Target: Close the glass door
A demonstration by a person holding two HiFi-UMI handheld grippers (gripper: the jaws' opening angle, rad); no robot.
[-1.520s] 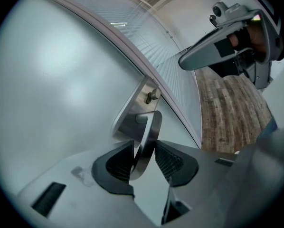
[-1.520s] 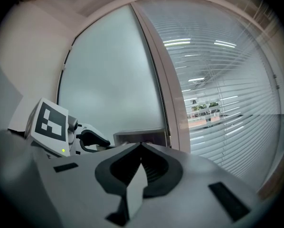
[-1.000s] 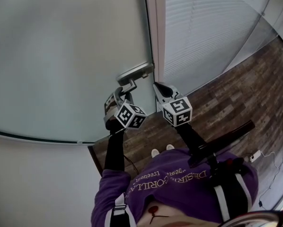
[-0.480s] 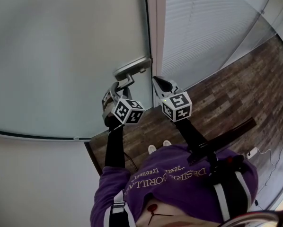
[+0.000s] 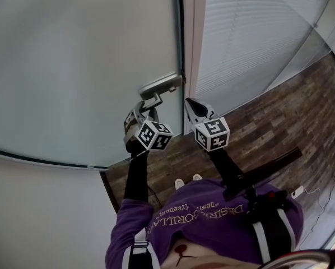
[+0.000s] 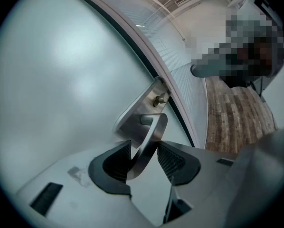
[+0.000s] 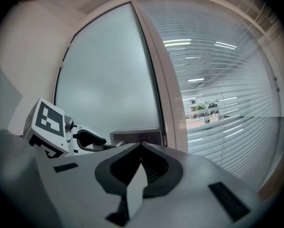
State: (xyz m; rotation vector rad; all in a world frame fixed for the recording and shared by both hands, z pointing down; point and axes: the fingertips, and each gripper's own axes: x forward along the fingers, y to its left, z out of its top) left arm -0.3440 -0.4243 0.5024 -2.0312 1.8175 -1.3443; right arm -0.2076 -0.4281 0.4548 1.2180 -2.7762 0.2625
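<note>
Glass door: a frosted, pale, smooth pane point(image 5: 83, 66) straight ahead of both grippers. Its free edge lies just beside the door frame point(image 5: 189, 49) with only a thin dark seam between them, so it looks shut or very nearly so.
Lever handle: a flat, curved bar of brushed metal point(image 6: 154, 127), hard and slick. It springs from a rectangular metal plate point(image 6: 139, 106) that carries a small round stud.
Left gripper: the jaws point(image 6: 144, 146) have just been opening and now stand wide. The lever passes between the ribbed black pads without being squeezed, so nothing is held.
Right gripper: the jaws point(image 7: 141, 148) are pressed together to a point and empty. It sits just right of the left gripper, its tip near the door's edge.
Step in hand: releasing the lever, as I read it.
Doing it well: draw the left gripper straight back along its own line so neither pad snags the curved bar and tugs the door open. Check that the seam at the frame stays thin.
Beyond: white slatted blinds point(image 5: 251, 32) behind glass to the right of the right gripper, and a wood-plank floor point(image 5: 279, 116) below both.
</note>
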